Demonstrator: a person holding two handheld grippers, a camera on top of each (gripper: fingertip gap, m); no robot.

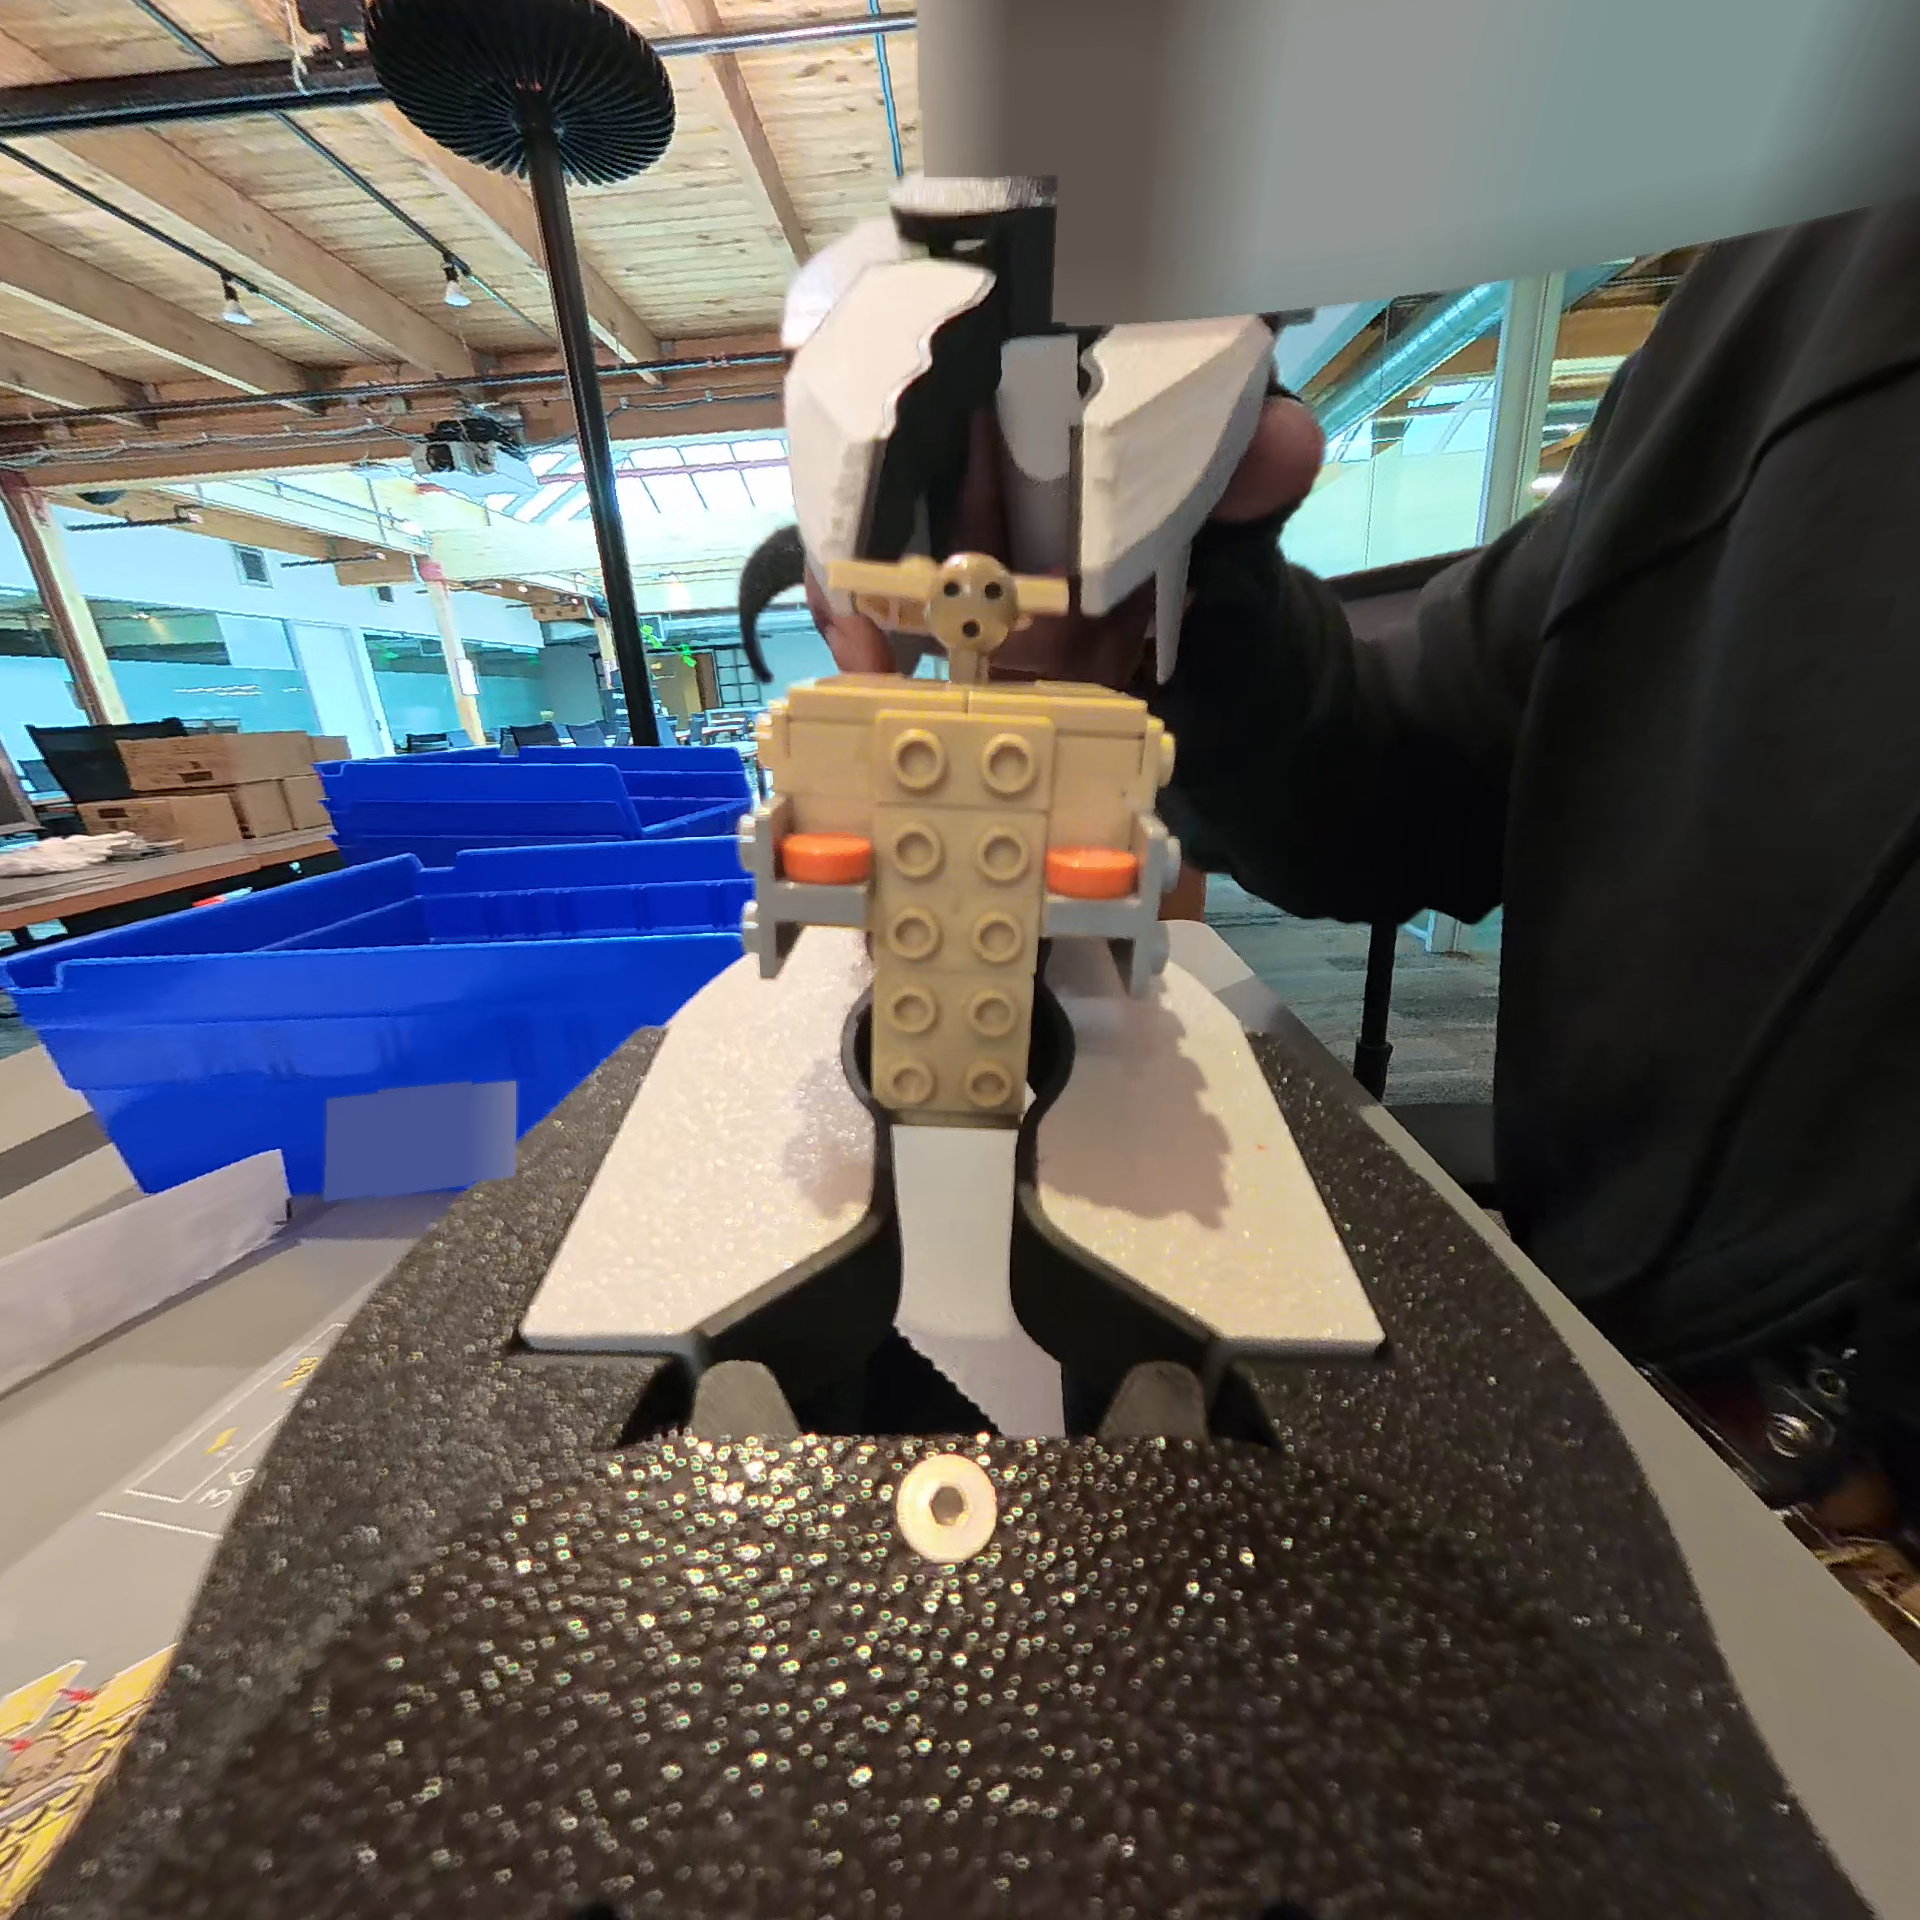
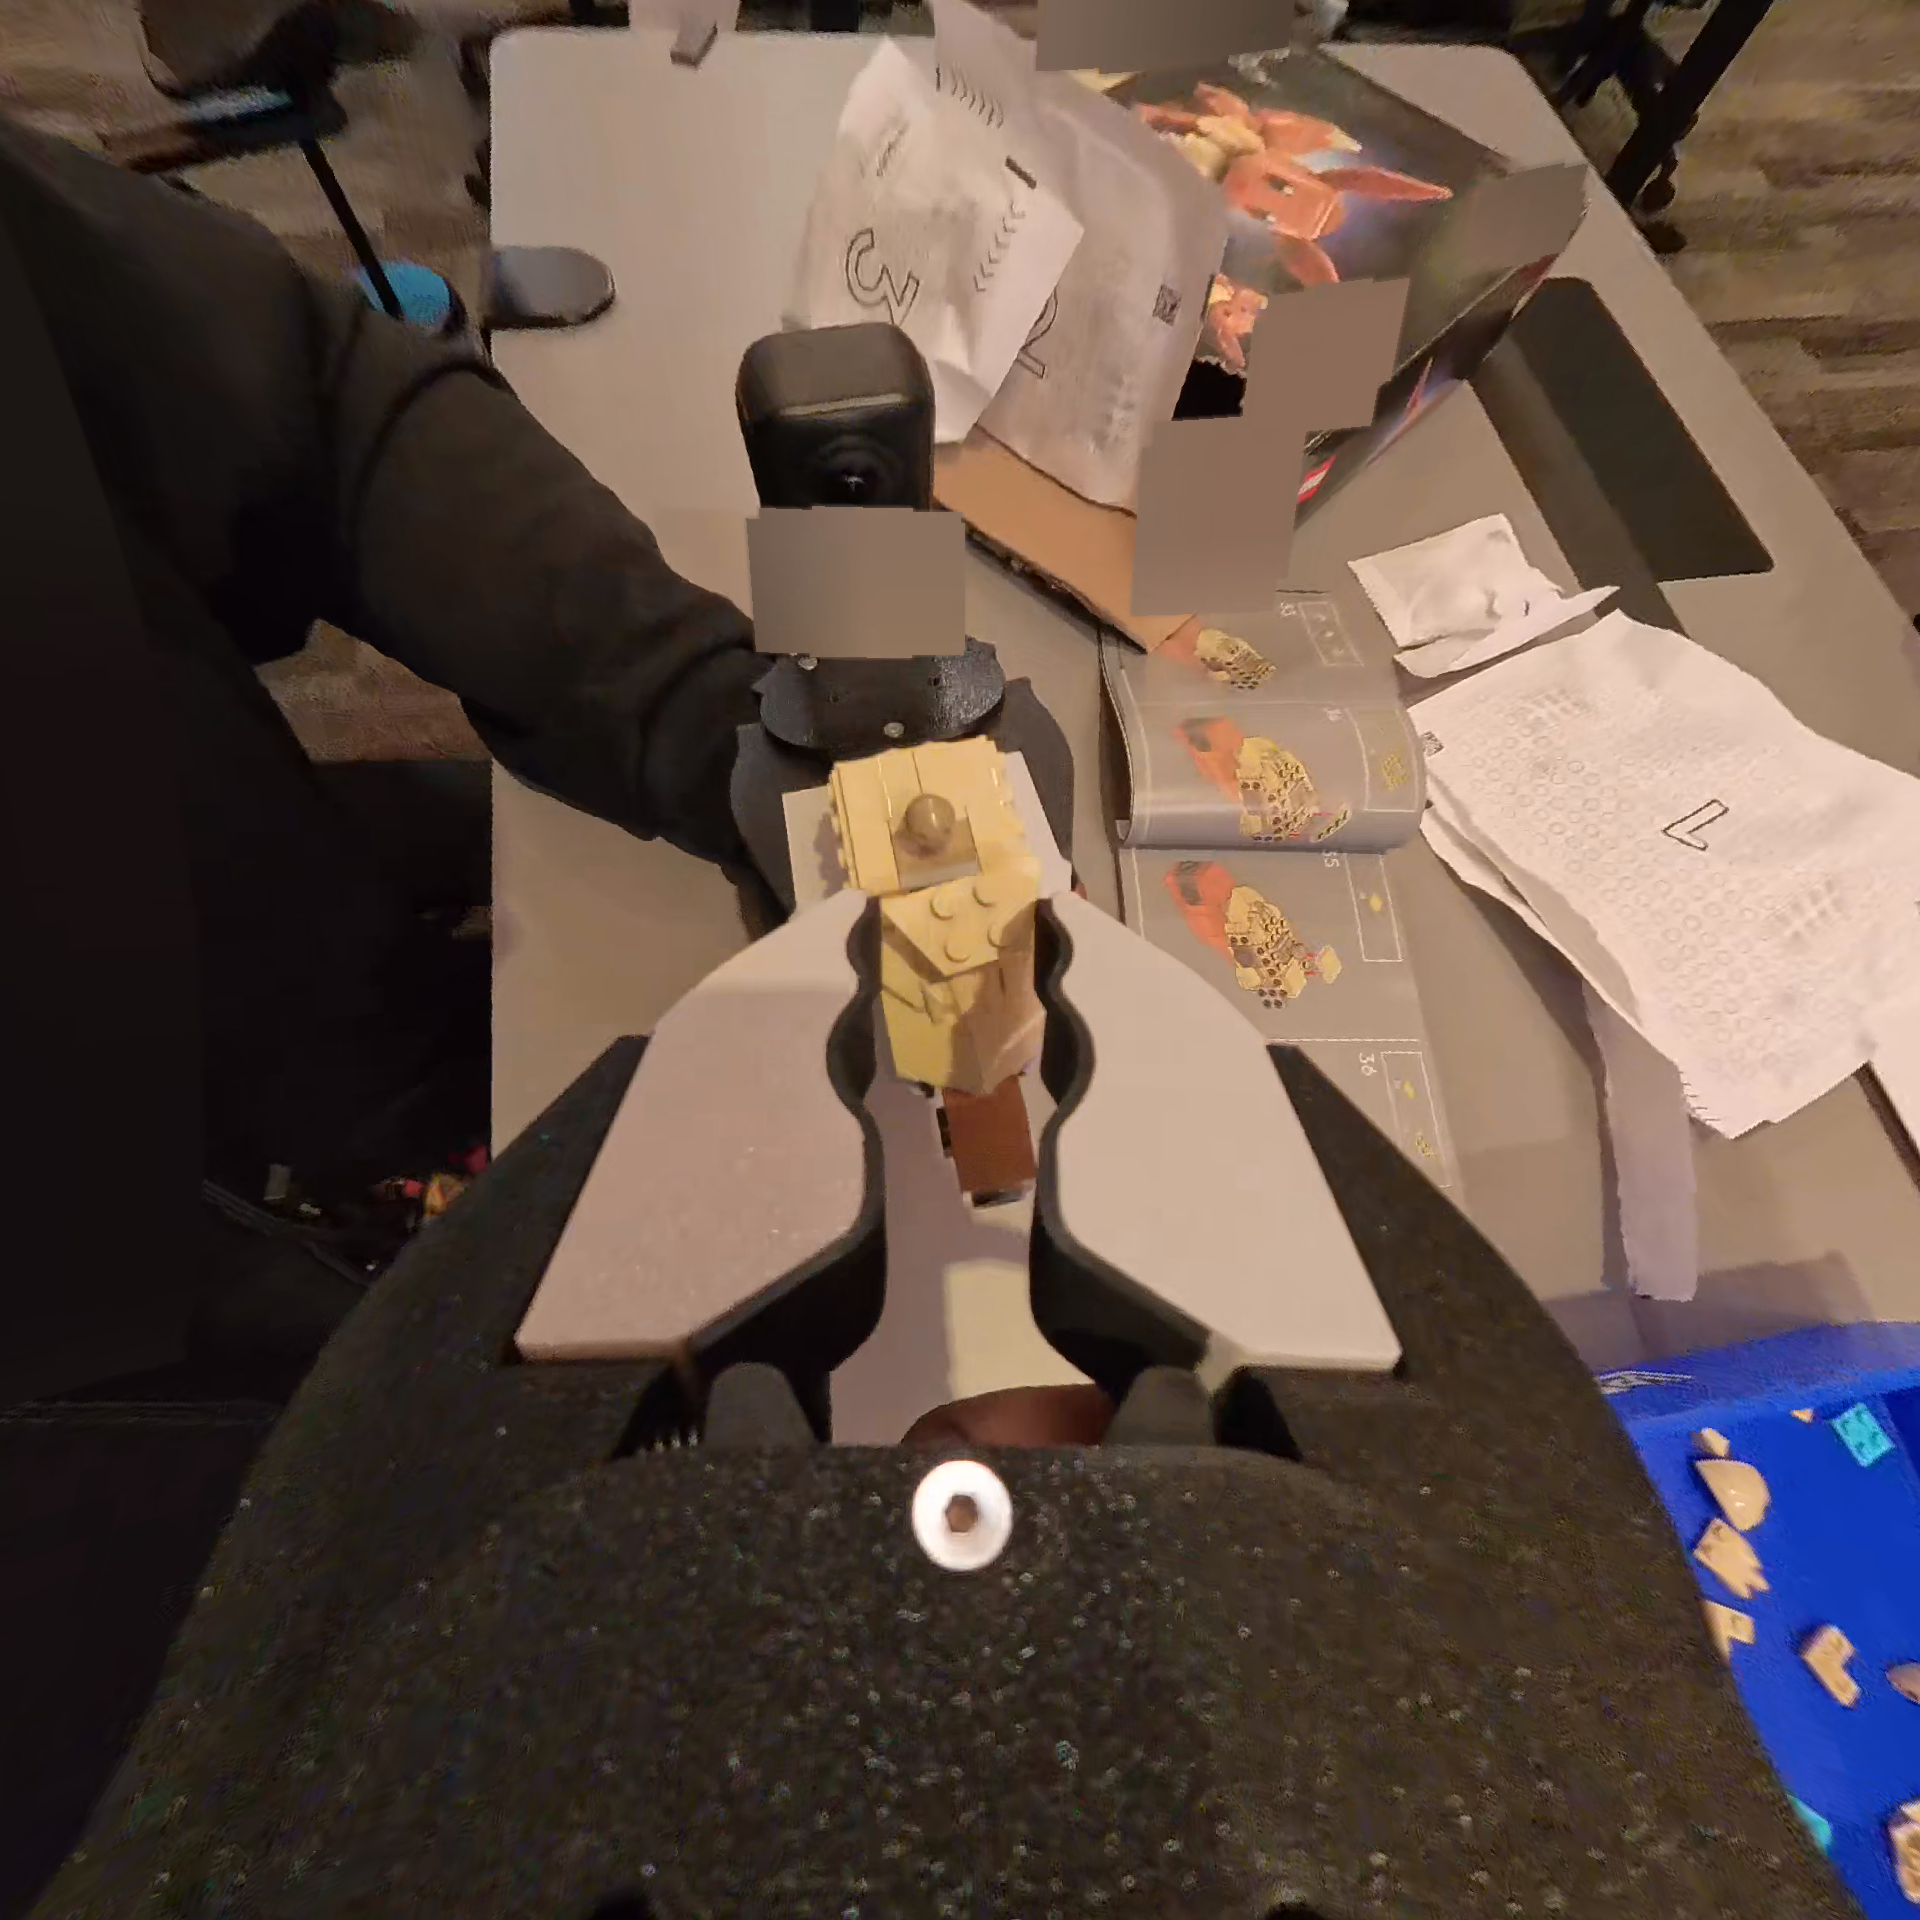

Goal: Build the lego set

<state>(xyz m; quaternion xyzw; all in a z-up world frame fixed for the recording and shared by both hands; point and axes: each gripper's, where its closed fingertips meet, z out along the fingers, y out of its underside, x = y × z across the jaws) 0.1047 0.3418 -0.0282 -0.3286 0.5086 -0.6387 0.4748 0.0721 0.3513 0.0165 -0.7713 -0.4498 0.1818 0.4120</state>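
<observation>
My left gripper (image 1: 954,1013) is shut on a tan lego body (image 1: 961,821) with two orange round studs and grey side pieces, held up in the air. A ball joint (image 2: 925,821) stands on top of the body (image 2: 914,805). My right gripper (image 2: 956,935) is shut on a smaller tan and brown sub-assembly (image 2: 961,997), whose tip is right at the ball joint. In the left wrist view the right gripper (image 1: 997,499) comes down from above, with the sub-assembly's end (image 1: 971,603) over the body. I cannot tell whether the two parts are joined.
An open instruction booklet (image 2: 1268,790), numbered paper bags (image 2: 1662,831) and the set's box (image 2: 1330,187) lie on the grey table (image 2: 644,156). A blue bin (image 2: 1766,1558) with loose tan pieces is at the right. Stacked blue bins (image 1: 364,987) stand left. A person's dark sleeve (image 2: 468,582) reaches across.
</observation>
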